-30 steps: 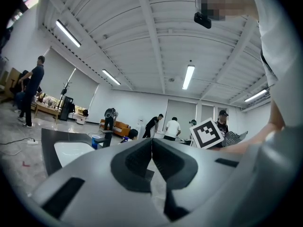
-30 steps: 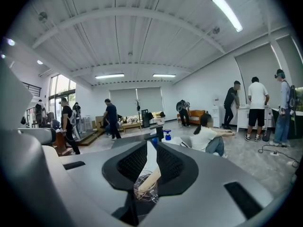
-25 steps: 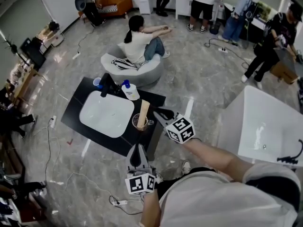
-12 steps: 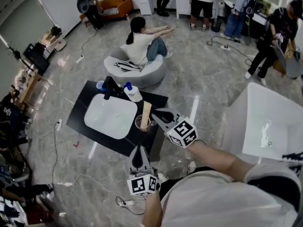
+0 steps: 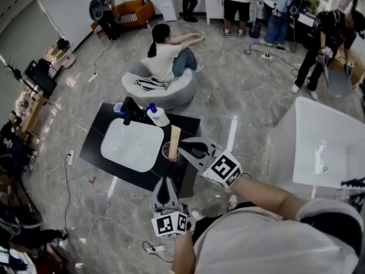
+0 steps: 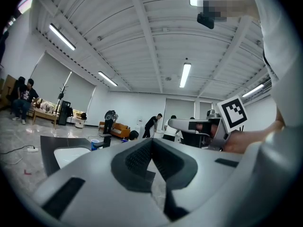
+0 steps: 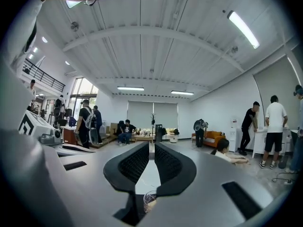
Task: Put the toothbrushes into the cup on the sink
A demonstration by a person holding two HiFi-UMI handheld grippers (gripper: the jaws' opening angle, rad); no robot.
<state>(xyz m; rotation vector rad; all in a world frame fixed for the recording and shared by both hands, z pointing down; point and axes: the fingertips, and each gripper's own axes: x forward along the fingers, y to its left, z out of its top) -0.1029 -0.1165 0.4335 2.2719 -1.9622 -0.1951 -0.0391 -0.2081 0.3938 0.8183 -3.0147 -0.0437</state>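
Note:
A clear cup point(image 5: 170, 151) stands on the black counter at the right rim of the white sink point(image 5: 130, 147). A pale beige toothbrush point(image 5: 174, 135) stands upright in it. My right gripper point(image 5: 183, 149) is shut and holds nothing, its tip just right of the cup. In the right gripper view the cup point(image 7: 150, 201) shows below the closed right gripper point(image 7: 152, 148). My left gripper point(image 5: 165, 188) hovers off the counter's near edge, shut and with nothing in it. The left gripper point(image 6: 151, 145) has its jaws meeting in its own view.
At the back of the sink stand a black faucet point(image 5: 130, 108), a blue cup point(image 5: 117, 106) and a white bottle with a blue cap point(image 5: 157, 114). A person sits on a grey beanbag point(image 5: 162, 87) beyond. A white bathtub point(image 5: 319, 147) is at the right. Cables lie on the floor.
My right gripper has come lower and nearer the cup's right side. The left gripper has hardly moved. The view has shifted a little.

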